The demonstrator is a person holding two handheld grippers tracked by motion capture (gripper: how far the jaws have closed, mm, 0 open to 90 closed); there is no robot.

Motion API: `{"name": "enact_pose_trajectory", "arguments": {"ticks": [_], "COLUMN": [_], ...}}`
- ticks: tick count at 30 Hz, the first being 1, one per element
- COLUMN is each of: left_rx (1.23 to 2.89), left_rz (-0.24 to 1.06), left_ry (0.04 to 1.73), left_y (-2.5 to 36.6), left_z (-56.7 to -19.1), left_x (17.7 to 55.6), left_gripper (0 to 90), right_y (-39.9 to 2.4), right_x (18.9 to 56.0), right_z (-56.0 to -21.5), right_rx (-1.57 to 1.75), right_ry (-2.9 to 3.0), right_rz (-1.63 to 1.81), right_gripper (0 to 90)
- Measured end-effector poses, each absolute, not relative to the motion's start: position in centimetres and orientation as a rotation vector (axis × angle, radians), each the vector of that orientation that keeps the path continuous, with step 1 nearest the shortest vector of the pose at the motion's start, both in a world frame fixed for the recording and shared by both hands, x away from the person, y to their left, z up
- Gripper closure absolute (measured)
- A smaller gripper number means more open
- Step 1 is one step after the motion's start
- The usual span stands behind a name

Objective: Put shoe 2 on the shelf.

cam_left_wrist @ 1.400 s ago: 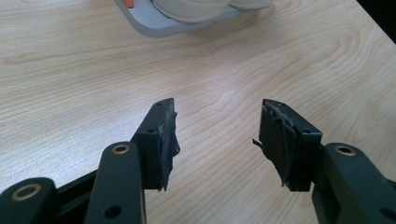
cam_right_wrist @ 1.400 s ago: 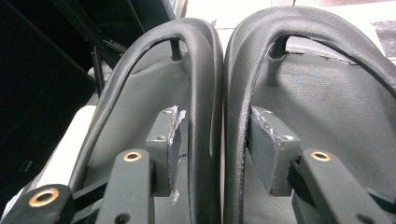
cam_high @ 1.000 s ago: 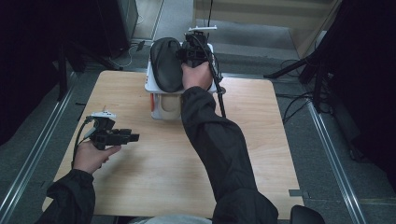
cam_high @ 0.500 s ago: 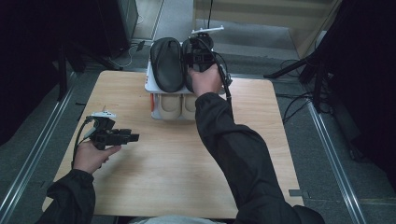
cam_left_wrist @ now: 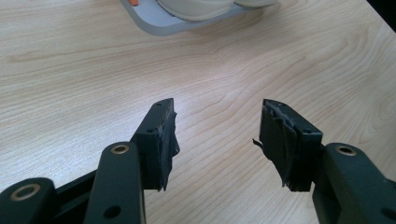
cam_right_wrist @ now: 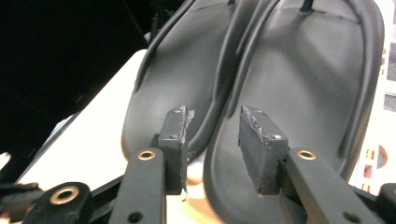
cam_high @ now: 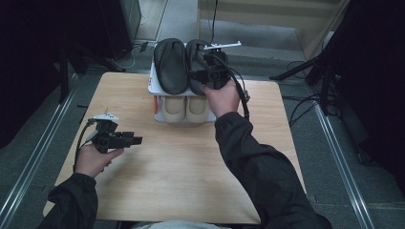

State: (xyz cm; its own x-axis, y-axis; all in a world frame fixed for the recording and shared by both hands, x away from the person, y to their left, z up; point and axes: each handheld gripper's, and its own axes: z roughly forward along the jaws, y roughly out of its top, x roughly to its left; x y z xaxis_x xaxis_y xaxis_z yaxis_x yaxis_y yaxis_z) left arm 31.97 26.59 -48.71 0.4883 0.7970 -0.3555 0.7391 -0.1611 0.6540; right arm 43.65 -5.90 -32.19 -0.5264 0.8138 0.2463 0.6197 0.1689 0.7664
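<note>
Two black slippers [cam_high: 170, 64] lie side by side on the top shelf of a white shoe rack [cam_high: 153, 88] at the table's far middle. My right gripper [cam_high: 200, 75] hovers over the right slipper [cam_high: 197, 51]. In the right gripper view its jaws [cam_right_wrist: 212, 140] stand partly apart and have just been closing. The adjoining rims of the slippers [cam_right_wrist: 308, 84] lie ahead between them, and I see no pad pressing. My left gripper [cam_high: 136, 140] rests at the table's left, open and empty [cam_left_wrist: 217, 135].
A pair of beige shoes [cam_high: 185, 107] sits on the rack's lower shelf, and its grey base edge [cam_left_wrist: 154, 21] lies ahead of the left jaws. Bare wooden tabletop [cam_high: 181, 167] spreads between the hands. Cables and metal rails run on the floor around the table.
My right hand has drawn back toward the near edge of the rack top and slightly right, and its jaws have narrowed. The left hand and gripper have stayed put.
</note>
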Motion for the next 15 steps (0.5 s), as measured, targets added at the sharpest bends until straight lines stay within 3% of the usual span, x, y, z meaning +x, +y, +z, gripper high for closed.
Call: {"name": "enact_pose_trajectory", "arguments": {"ticks": [15], "left_rx": [1.926], "left_rz": [0.098], "left_ry": [1.269], "left_y": [26.5], "left_z": [-48.7], "left_x": [31.9], "left_gripper": [45.7], "right_y": [-7.3], "right_x": [39.3], "right_z": [-34.6], "right_rx": [1.259], "right_ry": [2.327], "right_rz": [1.366], "right_gripper": [63.0]}}
